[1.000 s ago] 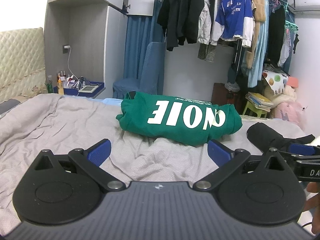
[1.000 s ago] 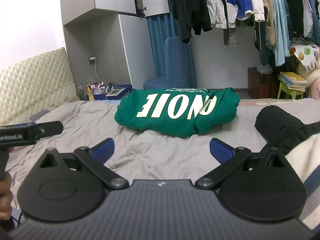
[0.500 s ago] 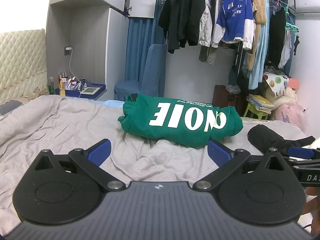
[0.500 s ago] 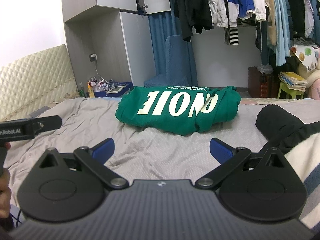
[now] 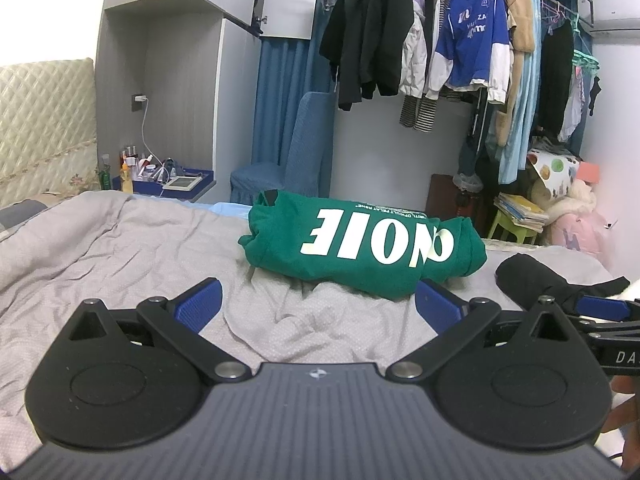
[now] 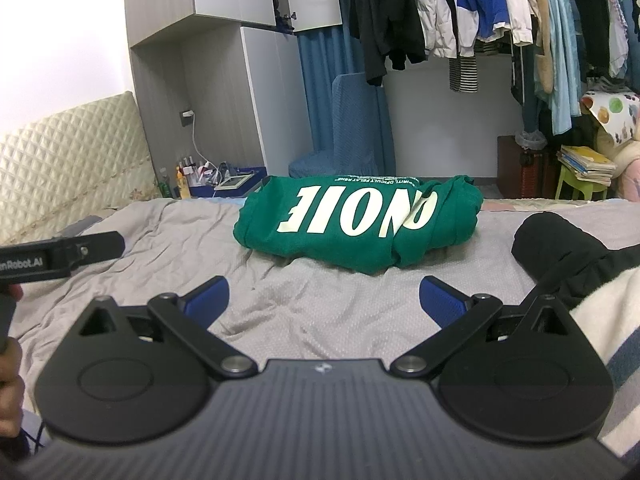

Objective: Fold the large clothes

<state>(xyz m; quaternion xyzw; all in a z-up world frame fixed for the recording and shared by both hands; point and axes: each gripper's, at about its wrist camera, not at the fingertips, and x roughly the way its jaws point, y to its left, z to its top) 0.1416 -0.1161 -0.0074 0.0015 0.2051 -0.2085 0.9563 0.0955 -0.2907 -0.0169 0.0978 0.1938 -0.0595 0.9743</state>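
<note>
A green sweatshirt [image 5: 360,244] with large white letters lies folded into a thick bundle on the grey bedspread [image 5: 100,248], toward the far edge of the bed. The same green sweatshirt [image 6: 356,224] fills the middle of the right wrist view. My left gripper [image 5: 318,308] is open, held well short of the bundle, with nothing between its blue pads. My right gripper [image 6: 323,300] is open too, at a similar distance and also empty. Each gripper shows at the edge of the other's view.
A dark rolled garment [image 6: 560,248] lies on the bed to the right of the sweatshirt. Striped cream fabric [image 6: 608,320] is at the near right. Beyond the bed stand a blue covered chair [image 5: 296,160], a cluttered bedside shelf [image 5: 160,176] and a rack of hanging clothes [image 5: 460,48].
Both grippers have tilted or risen slightly, so the sweatshirt sits a little lower in each view. The sweatshirt itself has not moved, and both grippers stay open.
</note>
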